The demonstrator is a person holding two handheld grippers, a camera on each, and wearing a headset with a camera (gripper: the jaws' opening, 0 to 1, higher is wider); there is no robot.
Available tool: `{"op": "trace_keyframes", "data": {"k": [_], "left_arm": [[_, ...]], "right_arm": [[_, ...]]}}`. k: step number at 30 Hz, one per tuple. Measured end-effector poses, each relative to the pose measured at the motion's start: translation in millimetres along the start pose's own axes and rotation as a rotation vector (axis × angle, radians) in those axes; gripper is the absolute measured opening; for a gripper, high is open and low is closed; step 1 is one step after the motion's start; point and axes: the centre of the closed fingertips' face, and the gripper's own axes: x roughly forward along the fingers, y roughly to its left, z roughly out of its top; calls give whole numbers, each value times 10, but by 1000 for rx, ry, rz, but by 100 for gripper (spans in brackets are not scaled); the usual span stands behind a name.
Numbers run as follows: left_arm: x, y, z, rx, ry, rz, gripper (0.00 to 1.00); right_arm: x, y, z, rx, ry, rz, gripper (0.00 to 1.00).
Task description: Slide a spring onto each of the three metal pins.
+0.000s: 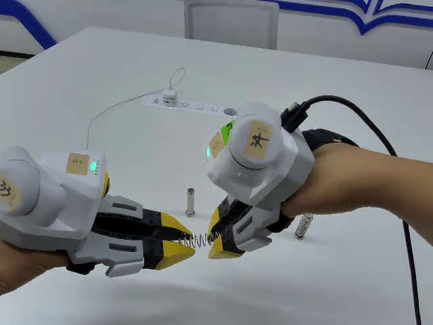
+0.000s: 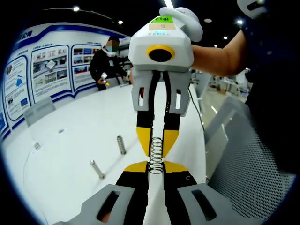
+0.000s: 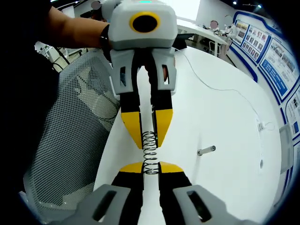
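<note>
A small steel spring (image 1: 201, 238) hangs level above the white table (image 1: 101, 81), between two grippers that face each other. My left gripper (image 1: 184, 244) is shut on one end, my right gripper (image 1: 216, 242) on the other. In the left gripper view the spring (image 2: 155, 152) runs from my own jaws (image 2: 154, 166) up into the right gripper (image 2: 157, 136). The right gripper view has the spring (image 3: 149, 152) between my jaws (image 3: 150, 167) and the left gripper (image 3: 151, 136). A bare metal pin (image 1: 190, 202) stands upright behind them. A second spring (image 1: 304, 226) stands to the right, partly hidden by the arm.
A white power strip (image 1: 189, 105) with a plug and a thin cable lies farther back. A black cable (image 1: 379, 135) trails off the right gripper. A chair (image 1: 230, 24) stands at the far edge, and a mesh chair (image 3: 70, 140) beside the table. A person (image 2: 105, 61) stands in the background.
</note>
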Motion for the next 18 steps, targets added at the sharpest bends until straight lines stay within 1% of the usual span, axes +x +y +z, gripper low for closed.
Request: {"op": "trace_keyframes", "data": {"k": [5, 10, 18], "left_arm": [[8, -2, -35, -2, 10, 0, 11], [10, -7, -47, -2, 13, -3, 11], [24, -20, -51, -2, 10, -8, 11]], "right_arm": [[-74, -5, 126, 1, -29, 0, 12], [-100, 10, 219, -7, -42, 3, 12], [-118, 32, 321, -28, -37, 5, 12]]}}
